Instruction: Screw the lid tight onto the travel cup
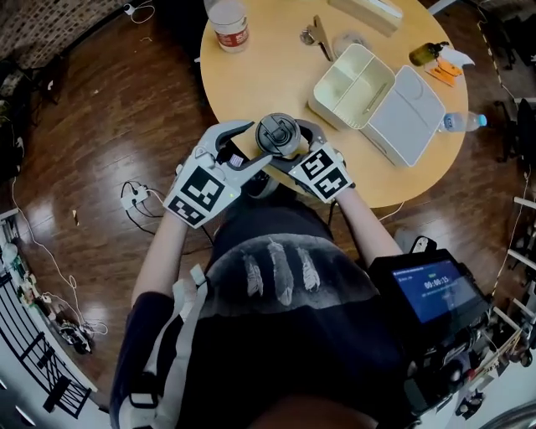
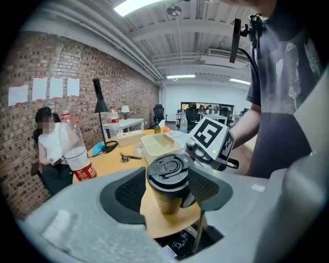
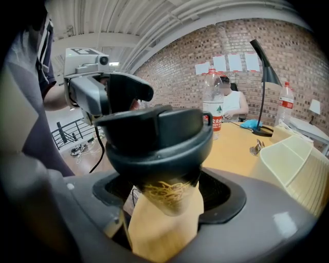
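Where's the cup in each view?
Head view: cup at centre, on the near edge of the table.
Left gripper view: cup low centre, its lid between the jaws.
Right gripper view: cup fills the centre, body between the jaws.
Shared landmark: the red-label bottle.

Clear lane on the round tan wooden table (image 1: 251, 84) left of the black-lidded travel cup (image 1: 277, 134); open cream plastic lunch box (image 1: 356, 88) crowds the right.
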Tool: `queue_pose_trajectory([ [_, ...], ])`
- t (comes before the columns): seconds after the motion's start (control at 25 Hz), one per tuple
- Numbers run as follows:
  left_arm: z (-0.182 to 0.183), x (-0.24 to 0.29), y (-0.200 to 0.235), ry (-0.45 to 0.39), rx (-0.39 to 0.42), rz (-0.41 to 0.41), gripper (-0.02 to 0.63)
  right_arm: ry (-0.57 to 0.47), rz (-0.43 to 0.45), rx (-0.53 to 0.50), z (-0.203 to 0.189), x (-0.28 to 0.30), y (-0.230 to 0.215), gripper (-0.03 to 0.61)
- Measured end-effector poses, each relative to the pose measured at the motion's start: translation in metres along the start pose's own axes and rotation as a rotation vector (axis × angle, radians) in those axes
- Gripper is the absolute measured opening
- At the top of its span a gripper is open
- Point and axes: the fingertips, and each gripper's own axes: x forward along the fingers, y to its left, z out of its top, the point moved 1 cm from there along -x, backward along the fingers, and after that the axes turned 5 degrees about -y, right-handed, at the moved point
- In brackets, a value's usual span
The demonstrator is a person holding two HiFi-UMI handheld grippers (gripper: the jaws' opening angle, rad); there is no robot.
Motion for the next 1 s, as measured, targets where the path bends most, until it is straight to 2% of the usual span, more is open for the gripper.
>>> queue_pose_trajectory([
  [0.12, -0.009, 0.008, 0.000, 0.048, 0.025, -0.056, 0.267, -0.001, 0.005, 0.000, 0.002, 0.002, 0.000, 0.399],
  [0.2, -0.009, 0.011, 0.001, 0.035, 0.019, -0.053, 0.267, 0.000, 0.014, -0.004, 0.005, 0.005, 0.000, 0.399],
  [0.36, -0.007, 0.013, -0.002, -0.015, -0.033, -0.002, 0.265, 0.015, 0.012, -0.001, 0.005, 0.001, 0.000, 0.399],
  [0.56, -0.009, 0.013, -0.006, -0.009, -0.111, 0.130, 0.264, 0.013, 0.009, -0.005, 0.003, 0.001, 0.001, 0.397],
  [0.64, -0.011, 0.014, -0.007, -0.009, -0.120, 0.153, 0.264, 0.013, 0.012, -0.008, 0.001, 0.002, 0.001, 0.398],
  [0.72, -0.010, 0.014, -0.009, -0.018, -0.119, 0.134, 0.265, 0.009, 0.010, -0.009, -0.002, 0.001, 0.001, 0.397],
  [0.84, -0.005, 0.007, -0.006, -0.040, -0.098, 0.066, 0.267, 0.001, 0.006, -0.007, 0.000, 0.000, 0.002, 0.397],
  [1.0, -0.013, 0.009, -0.001, 0.033, -0.027, -0.043, 0.268, -0.003, 0.004, -0.005, 0.002, 0.000, 0.001, 0.398],
])
